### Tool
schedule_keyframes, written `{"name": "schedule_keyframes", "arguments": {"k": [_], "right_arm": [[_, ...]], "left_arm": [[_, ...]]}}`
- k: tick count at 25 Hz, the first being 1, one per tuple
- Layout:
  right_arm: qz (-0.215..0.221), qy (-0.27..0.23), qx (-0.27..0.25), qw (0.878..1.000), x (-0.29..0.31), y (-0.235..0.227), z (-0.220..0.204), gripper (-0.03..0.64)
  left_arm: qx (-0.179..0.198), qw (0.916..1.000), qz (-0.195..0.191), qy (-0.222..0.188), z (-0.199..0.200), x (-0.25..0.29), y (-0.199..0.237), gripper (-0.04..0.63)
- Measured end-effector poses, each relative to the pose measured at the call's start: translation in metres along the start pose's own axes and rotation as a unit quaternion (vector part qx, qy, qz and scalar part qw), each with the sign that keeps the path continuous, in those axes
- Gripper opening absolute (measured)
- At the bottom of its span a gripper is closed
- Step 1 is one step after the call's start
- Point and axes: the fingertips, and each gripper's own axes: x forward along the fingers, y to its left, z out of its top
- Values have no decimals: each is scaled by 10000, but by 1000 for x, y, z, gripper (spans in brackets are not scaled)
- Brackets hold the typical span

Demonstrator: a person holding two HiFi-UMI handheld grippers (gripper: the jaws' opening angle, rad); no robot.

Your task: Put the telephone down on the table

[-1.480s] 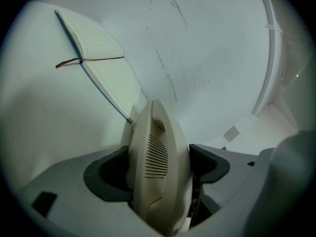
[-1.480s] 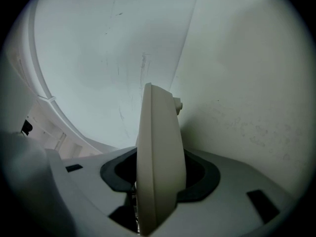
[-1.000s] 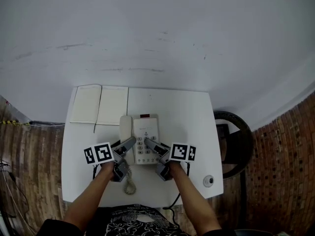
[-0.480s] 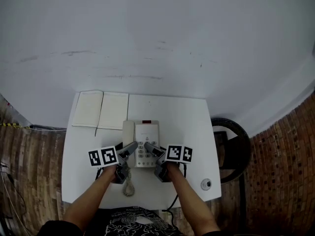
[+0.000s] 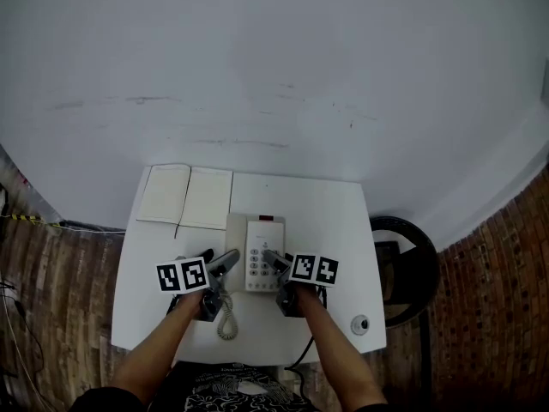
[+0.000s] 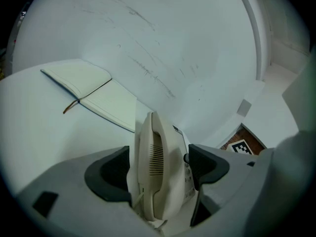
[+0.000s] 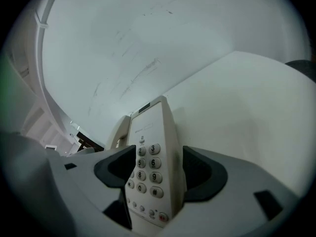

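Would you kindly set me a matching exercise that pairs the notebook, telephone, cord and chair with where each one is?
Things:
1. notebook
2. telephone
3. cord
4. chair

Places:
A. off the table, to its right
B. coiled at the table's near edge
C. open at the table's far left corner
D. middle of the table

Pairs: 1-C, 2-D, 3-B, 4-A
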Motion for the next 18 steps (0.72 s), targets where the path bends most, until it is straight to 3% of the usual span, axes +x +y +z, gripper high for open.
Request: {"name": "schedule_keyframes", "arguments": {"k": [8, 13, 14, 17, 18], "right_arm": [[207, -196, -67, 9996, -30, 17, 4, 289], [135, -543, -350, 9978, -64, 28, 10, 228], [129, -623, -419, 9971, -72, 31, 11, 218], [127, -852, -640, 9942, -93, 40, 12, 192], [124, -921, -733, 9930, -100, 44, 13, 184]], "left_arm": [[539, 9983, 113, -187, 10, -29, -22, 379], [975, 9943, 209, -385, 18, -54, -41, 368], [1092, 9927, 277, -428, 19, -60, -44, 352], [1457, 9867, 437, -578, 23, -78, -55, 218], [1575, 9846, 440, -624, 24, -84, -61, 209]]}}
